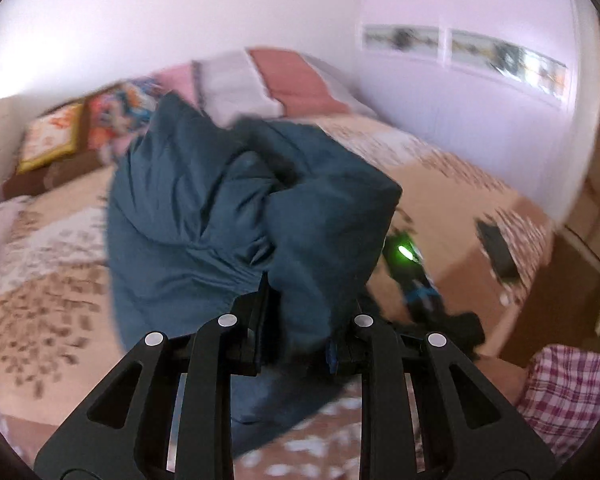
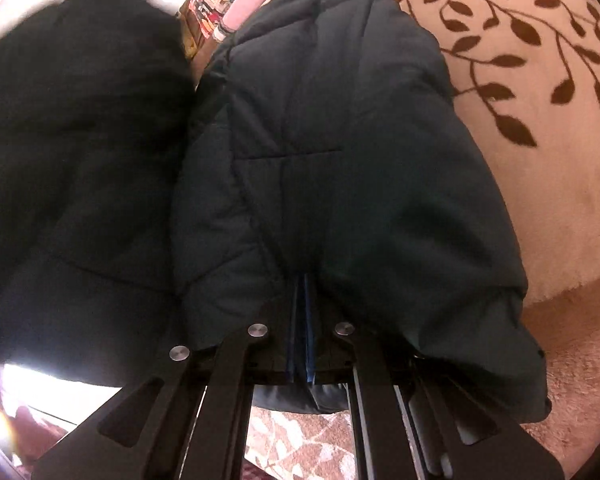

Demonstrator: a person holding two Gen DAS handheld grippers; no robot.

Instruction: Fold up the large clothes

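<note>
Most of both views is filled by the bed with its leaf-patterned cover and, bunched above it, the dark teal padded jacket. Pillows line the far end. No fold appears made: the jacket hangs crumpled in the air rather than lying flat, so spreading and folding all seem left to do. Fabric runs between the fingers of the left gripper, which look closed on it; the right gripper pinches a seam, fingers nearly together.
</note>
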